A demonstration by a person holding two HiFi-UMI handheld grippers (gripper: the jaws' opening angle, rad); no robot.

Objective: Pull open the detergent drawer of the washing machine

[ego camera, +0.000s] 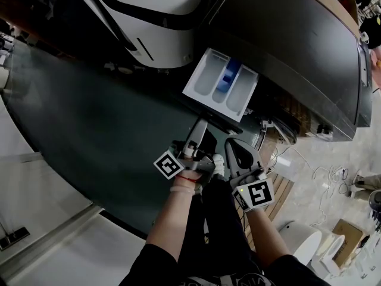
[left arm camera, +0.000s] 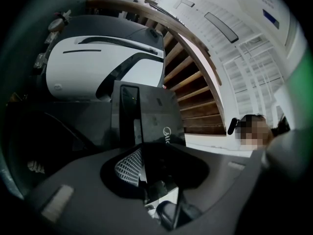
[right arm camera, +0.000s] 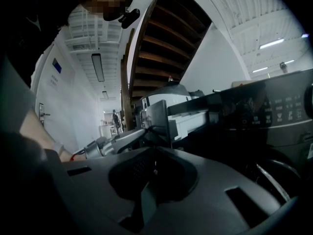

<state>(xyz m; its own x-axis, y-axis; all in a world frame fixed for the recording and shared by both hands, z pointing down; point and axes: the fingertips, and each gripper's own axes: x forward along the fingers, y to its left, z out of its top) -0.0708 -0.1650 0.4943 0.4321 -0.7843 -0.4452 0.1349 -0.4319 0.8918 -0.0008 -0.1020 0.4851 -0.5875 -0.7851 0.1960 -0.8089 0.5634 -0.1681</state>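
The dark washing machine (ego camera: 297, 46) has its detergent drawer (ego camera: 221, 83) pulled out, showing white compartments and a blue insert. My left gripper (ego camera: 201, 127) reaches up to the drawer's dark front panel (ego camera: 219, 121). In the left gripper view that panel (left arm camera: 146, 114) rises from between the jaws of the left gripper (left arm camera: 144, 173), which are shut on its lower edge. My right gripper (ego camera: 235, 143) hangs just right of it and below the drawer, shut with nothing in it. The right gripper view shows the drawer (right arm camera: 193, 121) sticking out leftward, with the left gripper (right arm camera: 142, 131) at its front.
A white rounded appliance (ego camera: 155, 16) stands left of the washer. A wooden staircase (left arm camera: 195, 97) rises behind. Cables (ego camera: 324, 177) and white fixtures (ego camera: 315, 246) lie on the pale floor at the right. A dark mat (ego camera: 89, 124) spreads under the arms.
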